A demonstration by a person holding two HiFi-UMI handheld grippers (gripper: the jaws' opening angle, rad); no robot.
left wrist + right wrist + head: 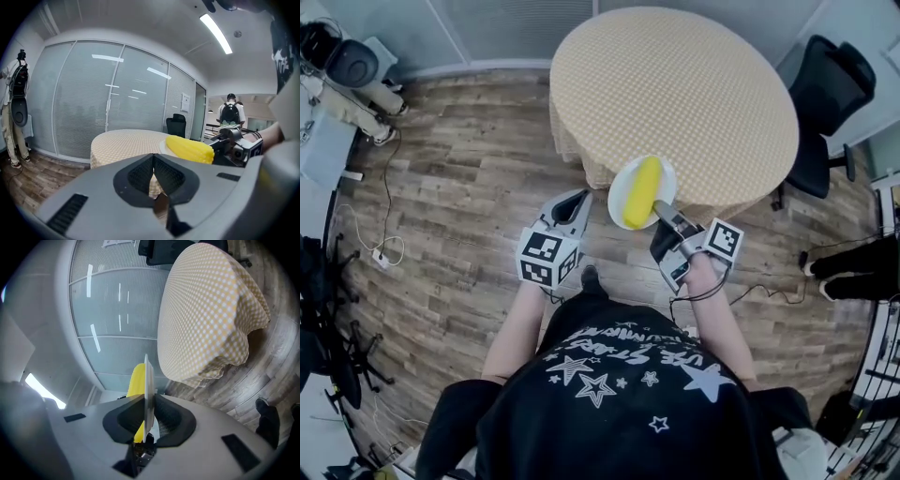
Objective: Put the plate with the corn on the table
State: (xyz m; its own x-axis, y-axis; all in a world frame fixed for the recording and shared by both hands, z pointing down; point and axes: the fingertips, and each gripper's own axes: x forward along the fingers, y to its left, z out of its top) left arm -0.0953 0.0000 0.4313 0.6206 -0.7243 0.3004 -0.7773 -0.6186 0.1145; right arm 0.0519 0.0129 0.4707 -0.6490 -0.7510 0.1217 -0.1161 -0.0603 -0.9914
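A yellow corn cob (pixel 641 192) lies on a white plate (pixel 662 177) held in the air over the near edge of the round table (pixel 675 84), which wears a yellow checked cloth. My right gripper (pixel 666 217) is shut on the plate's near rim. In the right gripper view the plate (pixel 147 380) stands edge-on between the jaws, with the corn (pixel 137 380) on its left side and the table (pixel 206 310) beyond. My left gripper (pixel 578 202) hangs just left of the plate, shut and holding nothing. Its own view shows the corn (pixel 190 148) to the right.
A black office chair (pixel 830 103) stands right of the table. Cables (pixel 384 248) and gear (pixel 347 66) lie along the left of the wood floor. Glass partitions (pixel 108 98) rise behind the table, and a person with a backpack (pixel 229 112) stands far off.
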